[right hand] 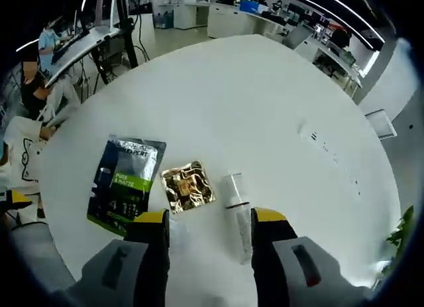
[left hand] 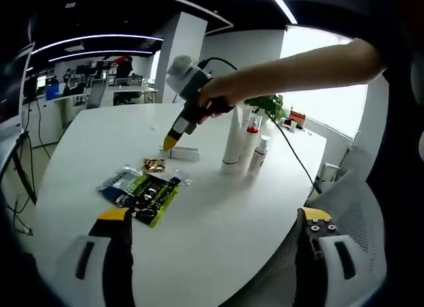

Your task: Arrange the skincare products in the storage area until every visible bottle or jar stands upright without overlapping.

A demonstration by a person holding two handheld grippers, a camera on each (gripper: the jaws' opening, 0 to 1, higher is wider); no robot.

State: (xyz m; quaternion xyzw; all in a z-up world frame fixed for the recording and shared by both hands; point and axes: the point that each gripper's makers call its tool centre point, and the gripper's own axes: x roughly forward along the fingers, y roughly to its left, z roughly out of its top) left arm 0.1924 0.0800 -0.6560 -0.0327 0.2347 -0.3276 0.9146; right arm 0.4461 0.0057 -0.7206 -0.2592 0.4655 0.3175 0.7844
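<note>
While the right claw hangs over the white round surface, we see its jaws spread apart with nothing between them. A clear tube with a white cap lies on its side just ahead of the right jaw, touching neither jaw as far as we can tell. Beside the tube lies a crinkled gold foil sachet, and beyond that a dark pouch with a green band, flat on the surface.

From the left gripper view, the left claw also stands open and empty, held near the surface edge. The right claw enters here, gripped by a hand, its yellow tips poised just above the lying tube. Three white bottles stand upright close together: a tall bottle, a red-collared bottle and a small bottle. A green plant sits behind them.
</note>
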